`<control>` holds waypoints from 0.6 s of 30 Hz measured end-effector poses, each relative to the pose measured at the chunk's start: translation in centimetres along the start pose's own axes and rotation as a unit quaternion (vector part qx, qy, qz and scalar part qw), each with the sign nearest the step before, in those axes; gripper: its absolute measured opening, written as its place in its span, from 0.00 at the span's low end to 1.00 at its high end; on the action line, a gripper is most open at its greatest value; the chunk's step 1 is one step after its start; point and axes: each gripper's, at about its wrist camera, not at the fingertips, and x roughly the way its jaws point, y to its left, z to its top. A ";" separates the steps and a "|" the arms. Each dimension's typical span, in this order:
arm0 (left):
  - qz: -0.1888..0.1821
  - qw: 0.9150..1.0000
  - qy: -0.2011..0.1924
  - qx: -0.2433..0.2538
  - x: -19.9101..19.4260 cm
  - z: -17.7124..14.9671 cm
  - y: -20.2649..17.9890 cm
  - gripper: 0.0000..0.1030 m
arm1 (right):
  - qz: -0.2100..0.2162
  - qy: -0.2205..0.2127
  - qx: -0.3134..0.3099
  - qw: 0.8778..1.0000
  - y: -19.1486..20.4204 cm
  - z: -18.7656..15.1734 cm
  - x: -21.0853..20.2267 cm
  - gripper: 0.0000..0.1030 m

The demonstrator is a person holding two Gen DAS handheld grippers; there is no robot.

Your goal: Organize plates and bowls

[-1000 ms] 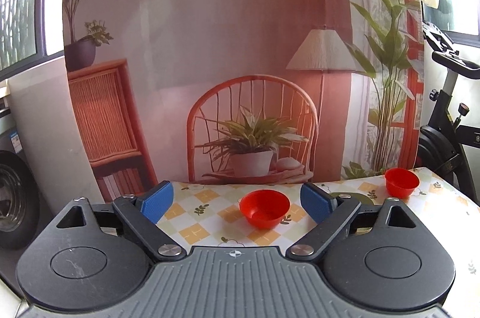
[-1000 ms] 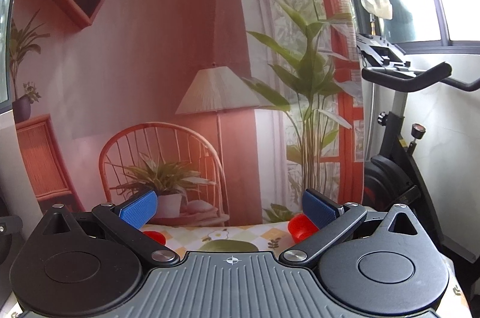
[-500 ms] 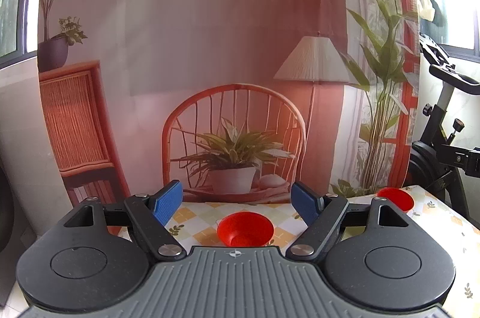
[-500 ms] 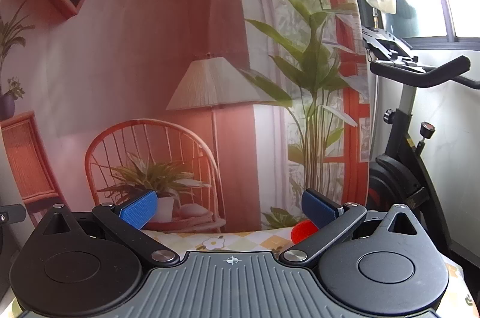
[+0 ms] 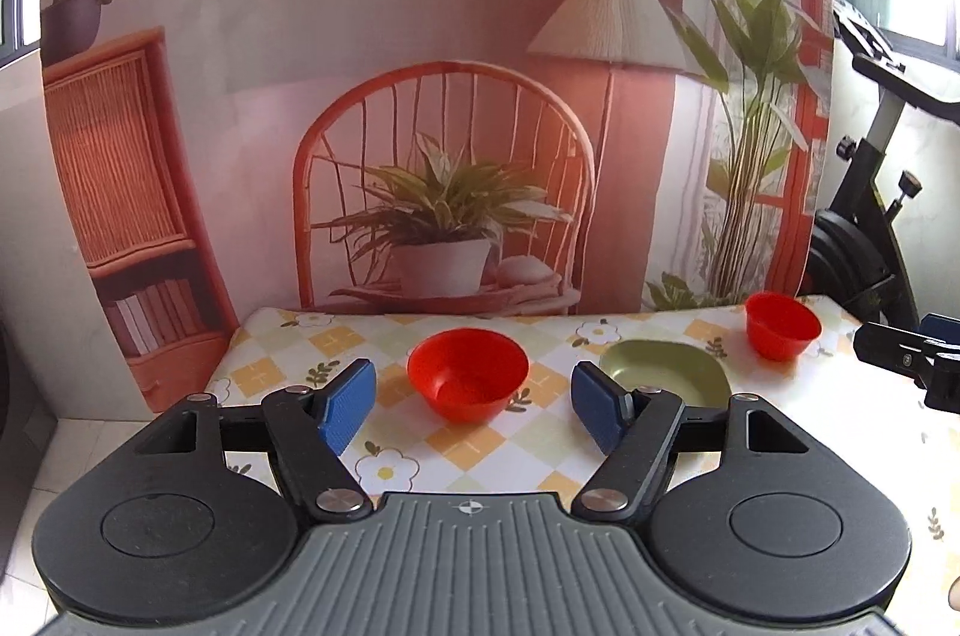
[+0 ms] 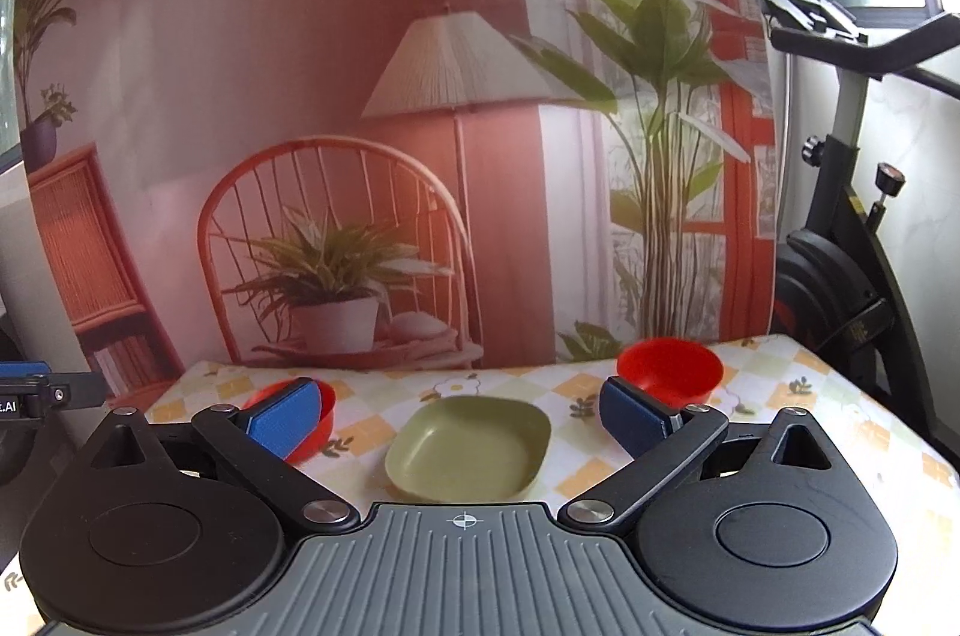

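A red bowl [image 5: 467, 373] sits on the checked tablecloth, just ahead of my open left gripper [image 5: 474, 405] and between the lines of its blue fingers. A green squarish plate [image 5: 666, 378] lies to its right, and a smaller red bowl [image 5: 782, 333] stands near the table's far right corner. In the right wrist view the green plate [image 6: 471, 447] lies straight ahead of my open right gripper [image 6: 462, 417]. The left red bowl [image 6: 312, 420] is partly hidden behind the left finger, and the small red bowl [image 6: 670, 371] sits just beyond the right finger. Neither gripper holds anything.
The table [image 5: 288, 366] stands against a printed backdrop [image 5: 450, 126] showing a chair, plant and lamp. An exercise bike [image 6: 852, 276] stands at the right beside the table. The right gripper's tip [image 5: 912, 354] shows at the left wrist view's right edge.
Both grippers have tilted downward, bringing the table top into view; the green plate and both red bowls now sit fully visible ahead of the fingers. Both grippers stay open.
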 end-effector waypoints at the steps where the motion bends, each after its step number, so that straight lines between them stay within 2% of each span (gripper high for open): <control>1: -0.003 1.000 0.010 0.002 0.5 -0.4 0.0 0.72 | -0.002 0.010 0.003 1.000 0.0 -0.7 0.3 0.92; 4: -0.016 0.999 0.036 -0.004 1.9 -1.8 -0.1 0.66 | -0.008 0.042 0.007 0.999 0.1 -2.8 1.4 0.83; 5: -0.021 0.999 0.044 -0.006 2.2 -2.3 -0.1 0.65 | -0.005 0.052 0.007 0.999 0.2 -3.5 1.6 0.83; 8: -0.028 0.998 0.060 -0.006 3.2 -3.5 -0.5 0.65 | -0.002 0.074 -0.001 0.997 0.7 -5.3 2.2 0.80; 14: -0.046 0.994 0.097 -0.001 5.1 -6.3 -1.7 0.63 | 0.011 0.125 -0.009 0.992 1.5 -8.4 3.7 0.68; 18: -0.054 0.990 0.126 -0.013 6.4 -8.4 -2.0 0.61 | 0.015 0.164 -0.010 0.986 2.0 -10.5 4.5 0.62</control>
